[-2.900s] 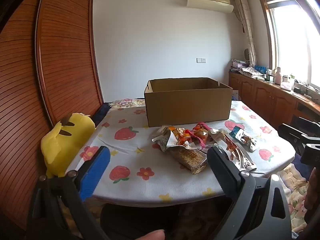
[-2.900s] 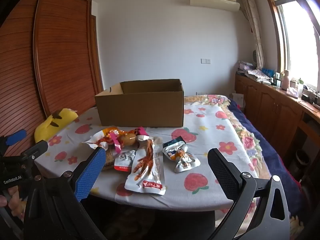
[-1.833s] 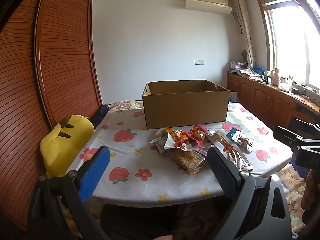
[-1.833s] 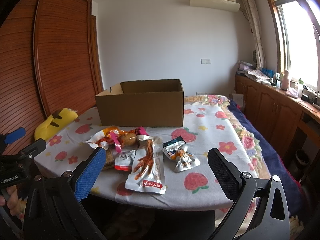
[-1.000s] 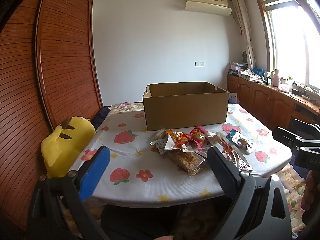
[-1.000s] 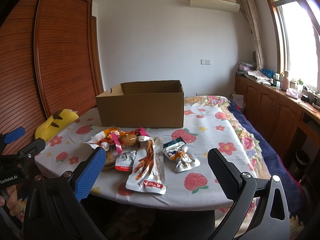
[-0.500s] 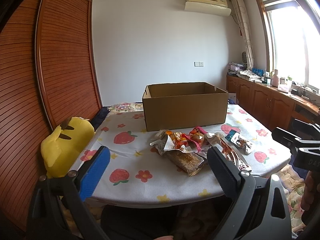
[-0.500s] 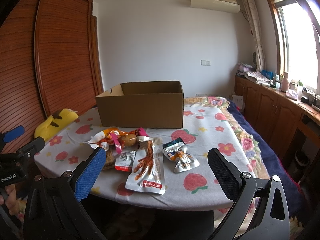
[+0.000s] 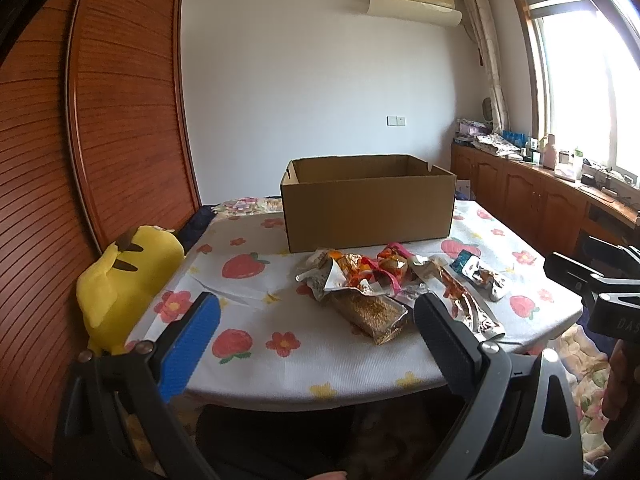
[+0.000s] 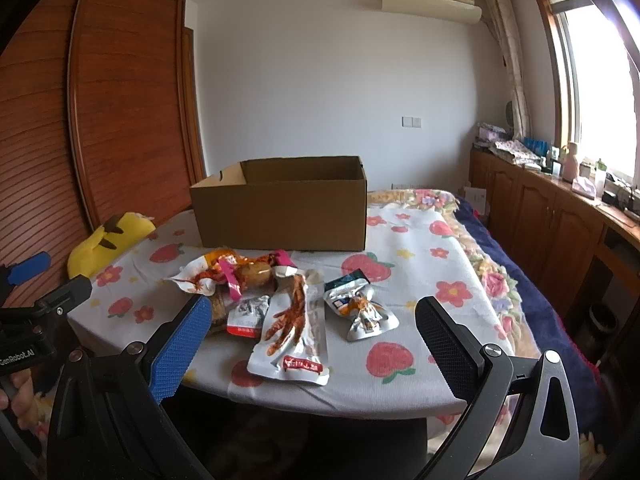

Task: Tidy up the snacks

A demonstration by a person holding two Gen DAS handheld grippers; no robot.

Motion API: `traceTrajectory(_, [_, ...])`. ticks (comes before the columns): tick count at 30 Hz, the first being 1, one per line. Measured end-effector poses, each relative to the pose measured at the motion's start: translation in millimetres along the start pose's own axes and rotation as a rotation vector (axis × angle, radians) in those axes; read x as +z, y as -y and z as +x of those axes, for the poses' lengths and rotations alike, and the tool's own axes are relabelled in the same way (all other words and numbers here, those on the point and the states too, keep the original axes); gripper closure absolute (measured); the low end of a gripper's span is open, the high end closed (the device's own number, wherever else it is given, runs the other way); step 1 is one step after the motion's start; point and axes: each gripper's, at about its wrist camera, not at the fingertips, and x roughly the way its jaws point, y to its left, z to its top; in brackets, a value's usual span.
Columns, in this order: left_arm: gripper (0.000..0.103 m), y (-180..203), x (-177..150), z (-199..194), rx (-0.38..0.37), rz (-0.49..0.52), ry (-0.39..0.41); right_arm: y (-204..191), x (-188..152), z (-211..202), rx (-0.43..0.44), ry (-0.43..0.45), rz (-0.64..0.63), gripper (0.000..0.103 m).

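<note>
Broadly, the worktop [image 9: 248, 368] in a flowered cloth carries a box [image 9: 368, 212], top unsealed, at 12 o'clock. Snacks [image 10: 288, 300] lie heaped just before the box, reaching toward the near edge; bare cloth shows at 9 and 3 o'clock. A yellow plush [image 9: 124, 280] sits off the 9 o'clock edge. Left claw [image 9: 316, 332] and right claw [image 10: 312, 336] hang released, spread wide, grasping nothing, short of the near edge.

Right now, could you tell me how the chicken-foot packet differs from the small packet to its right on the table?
The chicken-foot packet is long, flat and shows a red claw; the small packet is shorter, crumpled and has a dark teal top. The first touches the snack pile, while the second lies slightly apart. Both are silvery, sealed and in front of the cardboard box.
</note>
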Motion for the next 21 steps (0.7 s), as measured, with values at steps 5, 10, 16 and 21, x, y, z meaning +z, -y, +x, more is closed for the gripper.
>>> traceTrajectory(5, [0.005,-1.4,-2.5,13.2,-0.013,0.002,-0.027,3.1,-6.1,11.1,0.004,-0.033,0.009,0.0])
traceTrajectory(10, [0.005,-2.4,-5.8,28.4,-0.022,-0.003,-0.049,4.4,-9.0,25.5,0.002,-0.059,0.0,0.0])
traceTrajectory(16, [0.005,-0.5,-9.1,48.3,-0.035,0.009,-0.083,7.1,-10.3,45.3,0.015,-0.092,-0.017,0.001])
traceTrajectory(21, [0.005,-0.6,-9.0,69.0,-0.067,0.002,-0.127,19.5,-12.2,63.8,0.077,-0.145,-0.012,0.004])
